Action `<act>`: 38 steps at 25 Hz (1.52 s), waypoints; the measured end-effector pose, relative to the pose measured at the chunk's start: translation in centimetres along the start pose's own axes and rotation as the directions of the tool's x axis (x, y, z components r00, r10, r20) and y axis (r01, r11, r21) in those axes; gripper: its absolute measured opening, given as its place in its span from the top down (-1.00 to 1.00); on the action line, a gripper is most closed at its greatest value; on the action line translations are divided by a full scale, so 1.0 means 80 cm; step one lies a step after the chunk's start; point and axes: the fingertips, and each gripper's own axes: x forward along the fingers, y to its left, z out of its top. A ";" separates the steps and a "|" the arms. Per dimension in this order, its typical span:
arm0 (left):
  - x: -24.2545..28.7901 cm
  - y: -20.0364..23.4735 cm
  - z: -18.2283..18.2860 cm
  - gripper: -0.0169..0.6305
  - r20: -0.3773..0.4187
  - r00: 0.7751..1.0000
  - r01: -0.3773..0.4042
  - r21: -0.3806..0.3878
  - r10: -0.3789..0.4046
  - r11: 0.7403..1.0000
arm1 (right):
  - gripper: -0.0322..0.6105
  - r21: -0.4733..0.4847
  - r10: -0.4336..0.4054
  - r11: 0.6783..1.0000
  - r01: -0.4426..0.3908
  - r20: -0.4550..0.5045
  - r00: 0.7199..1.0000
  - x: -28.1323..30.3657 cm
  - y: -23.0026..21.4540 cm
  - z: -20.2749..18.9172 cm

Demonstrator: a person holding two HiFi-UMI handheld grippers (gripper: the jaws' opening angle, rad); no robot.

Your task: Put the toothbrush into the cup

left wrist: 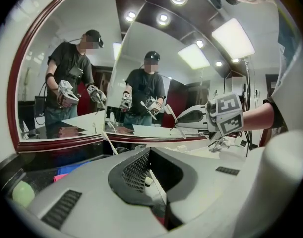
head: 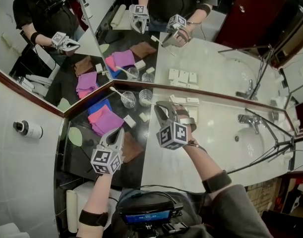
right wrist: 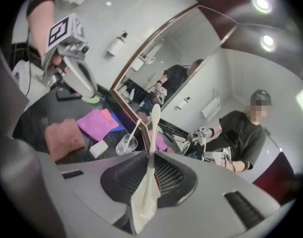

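My right gripper (head: 159,106) hovers above the counter, shut on a white toothbrush (right wrist: 150,157) whose long end (right wrist: 155,111) sticks out past the jaws. In the left gripper view that toothbrush (left wrist: 172,116) juts from the right gripper (left wrist: 203,114). Just ahead of it stand two clear glass cups: an empty cup (head: 145,96), and a second cup (head: 127,99) with another white toothbrush leaning in it, which the right gripper view also shows (right wrist: 126,144). My left gripper (head: 119,132) hangs over the dark counter, jaws shut and empty (left wrist: 153,182).
Pink and blue cloths (head: 105,118), a brown cloth (head: 132,150), white soap bars (head: 130,121) and a green leaf-shaped dish (head: 75,136) lie on the dark counter. The sink (head: 250,145) and faucet (head: 249,119) are to the right. A corner mirror (head: 116,38) backs the counter.
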 end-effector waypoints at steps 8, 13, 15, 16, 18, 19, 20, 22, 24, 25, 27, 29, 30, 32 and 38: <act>0.010 0.010 0.026 0.94 0.036 0.999 -0.014 0.020 0.013 1.000 | 0.69 0.672 -0.145 0.740 0.024 0.125 0.982 -0.017 -0.052 0.001; 0.015 0.011 0.026 0.94 0.032 0.999 -0.016 0.032 0.015 0.999 | 0.69 0.765 -0.167 0.644 0.008 0.131 0.977 -0.018 -0.050 -0.015; 0.017 0.010 0.024 0.94 0.027 1.000 -0.014 0.032 0.014 0.999 | 0.69 0.778 -0.170 0.628 0.001 0.135 0.976 -0.015 -0.049 -0.019; 0.019 0.010 0.024 0.94 0.026 1.000 -0.013 0.034 0.012 0.999 | 0.69 0.780 -0.169 0.626 -0.004 0.141 0.975 -0.011 -0.049 -0.019; 0.024 0.011 0.024 0.94 0.025 1.000 -0.008 0.042 0.007 0.999 | 0.69 0.775 -0.168 0.632 -0.018 0.159 0.973 0.000 -0.050 -0.015; 0.027 0.012 0.024 0.94 0.025 1.000 -0.005 0.046 0.004 0.999 | 0.69 0.770 -0.170 0.637 -0.024 0.170 0.971 0.008 -0.051 -0.011; 0.031 0.014 0.024 0.94 0.026 1.000 -0.003 0.051 0.002 0.999 | 0.69 0.766 -0.172 0.642 -0.029 0.181 0.968 0.016 -0.052 -0.008; 0.040 0.019 0.025 0.94 0.027 1.000 -0.001 0.059 -0.001 0.998 | 0.69 0.758 -0.178 0.651 -0.040 0.204 0.963 0.035 -0.055 -0.001; 0.051 0.025 0.027 0.94 0.031 1.000 -0.002 0.066 0.000 0.998 | 0.69 0.748 -0.182 0.661 -0.049 0.223 0.958 0.058 -0.056 0.003; 0.058 0.030 0.028 0.94 0.034 0.999 -0.004 0.069 0.002 0.998 | 0.69 0.744 -0.183 0.666 -0.052 0.231 0.956 0.070 -0.057 0.005; 0.070 0.041 0.028 0.94 0.038 0.999 -0.007 0.073 0.004 0.997 | 0.69 0.738 -0.186 0.673 -0.055 0.241 0.953 0.095 -0.056 0.006; 0.081 0.051 0.026 0.94 0.039 0.999 -0.008 0.074 0.005 0.997 | 0.69 0.735 -0.190 0.676 -0.054 0.244 0.951 0.118 -0.053 0.003; 0.087 0.057 0.025 0.94 0.039 0.999 -0.009 0.074 0.006 0.997 | 0.69 0.732 -0.190 0.680 -0.052 0.245 0.951 0.129 -0.051 0.000; 0.097 0.067 0.022 0.94 0.043 0.999 -0.011 0.070 0.008 0.997 | 0.69 0.720 -0.186 0.692 -0.050 0.245 0.951 0.150 -0.046 -0.004; 0.115 0.090 0.008 0.94 0.048 0.999 -0.016 0.047 0.013 0.999 | 0.69 0.688 -0.155 0.724 -0.045 0.226 0.962 0.199 -0.025 -0.022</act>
